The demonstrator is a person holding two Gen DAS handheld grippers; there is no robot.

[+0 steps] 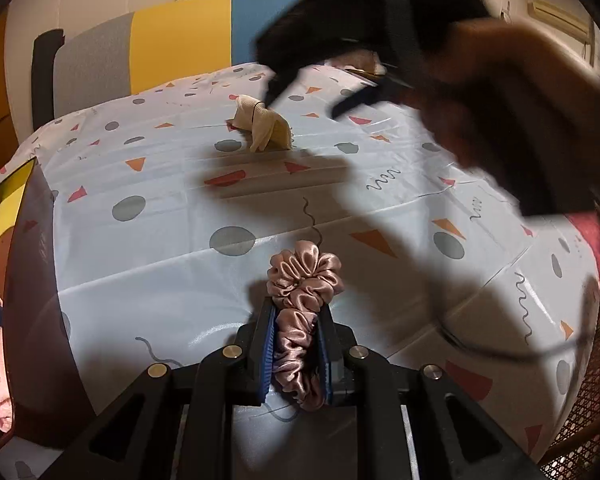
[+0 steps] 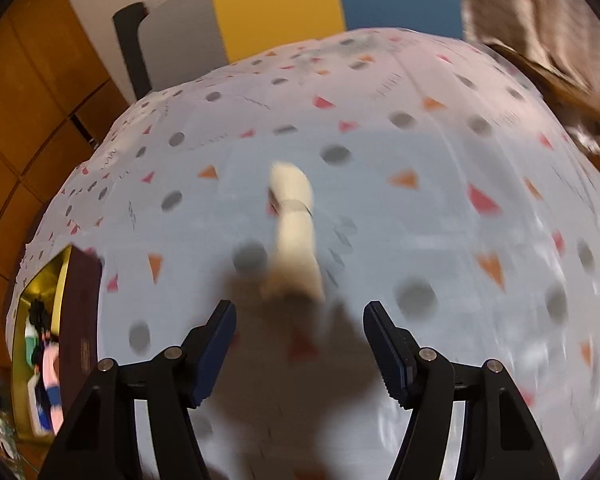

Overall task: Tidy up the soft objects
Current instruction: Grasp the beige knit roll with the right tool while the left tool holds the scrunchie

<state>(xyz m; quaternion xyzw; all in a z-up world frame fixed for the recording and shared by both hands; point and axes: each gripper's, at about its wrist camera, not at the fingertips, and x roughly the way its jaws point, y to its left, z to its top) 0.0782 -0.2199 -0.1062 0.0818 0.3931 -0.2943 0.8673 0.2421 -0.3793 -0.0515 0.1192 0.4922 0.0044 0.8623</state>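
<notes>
A pink satin scrunchie [image 1: 300,320] sits clamped in the left claw [image 1: 296,350] above the tabletop's [image 1: 140,260] near edge, while the spread-open right claw [image 2: 300,344] should straddle the cream cloth roll [image 2: 296,232] mid-tabletop before closing.

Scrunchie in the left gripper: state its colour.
The scrunchie is satiny dusty pink, clearest in the left wrist view.

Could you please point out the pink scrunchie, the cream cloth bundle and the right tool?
pink scrunchie [image 1: 305,276]: left wrist view, on its ruffled top beyond the fingers.
cream cloth bundle [image 2: 296,236]: right wrist view, on its middle.
right tool [image 2: 300,344]: right wrist view, midway between its open fingertips.
</notes>
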